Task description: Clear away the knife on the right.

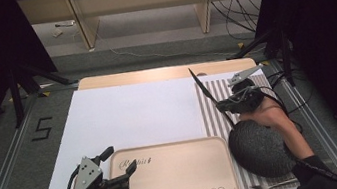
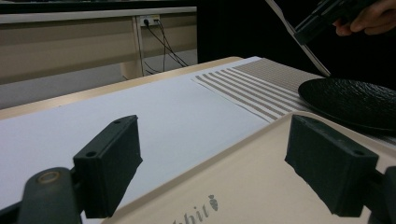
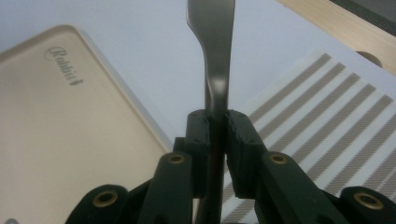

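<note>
Knife gripped, other side idle

My right tongs (image 3: 215, 128) pinch the knife (image 3: 212, 42) mid-handle; stiff, slick metal, probably slips. Left tongs (image 2: 224, 163) gape over the tray (image 2: 261, 186).

the slim dark metal table knife (image 3: 218, 51) is pinched by its handle, raised off the table and tilted, over the striped beige placemat (image 1: 215, 113). the round black textured plate (image 1: 258, 148) lies flat on that mat, just beside the pale beige rectangular tray (image 1: 170, 185).
</note>
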